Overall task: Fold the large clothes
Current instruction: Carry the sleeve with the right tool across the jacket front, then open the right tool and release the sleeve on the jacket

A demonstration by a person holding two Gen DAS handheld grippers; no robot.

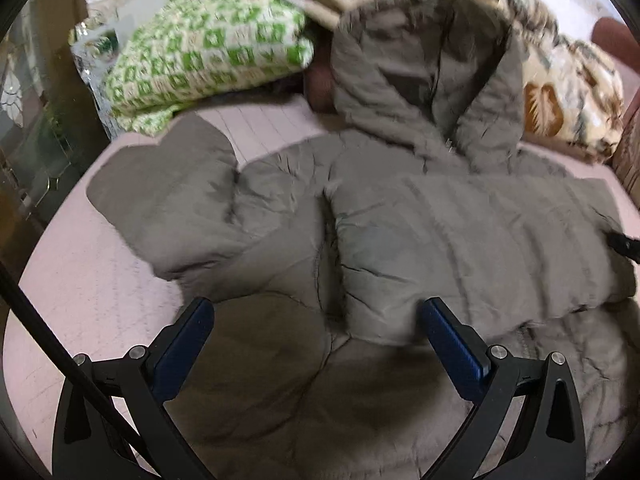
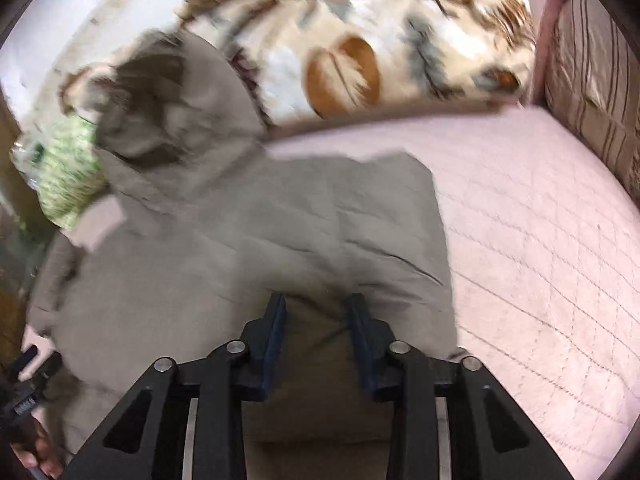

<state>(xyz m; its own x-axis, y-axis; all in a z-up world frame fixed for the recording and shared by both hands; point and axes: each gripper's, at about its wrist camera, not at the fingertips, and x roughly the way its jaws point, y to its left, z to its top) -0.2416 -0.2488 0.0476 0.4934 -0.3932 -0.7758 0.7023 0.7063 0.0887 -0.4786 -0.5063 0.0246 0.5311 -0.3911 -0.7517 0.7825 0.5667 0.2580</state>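
One bed with a pink quilted cover (image 2: 540, 240), carrying one grey padded coat (image 1: 400, 216) spread across its middle, hood toward the far edge — there also one green-and-white checked pillow (image 1: 208, 52) and one cream leaf-print blanket (image 2: 380, 40). Two grippers: left gripper (image 1: 316, 320) spread wide above the coat, grasping nothing; right gripper (image 2: 316, 304) part-way apart over the coat's near edge — whether its pads pinch fabric cannot be told.
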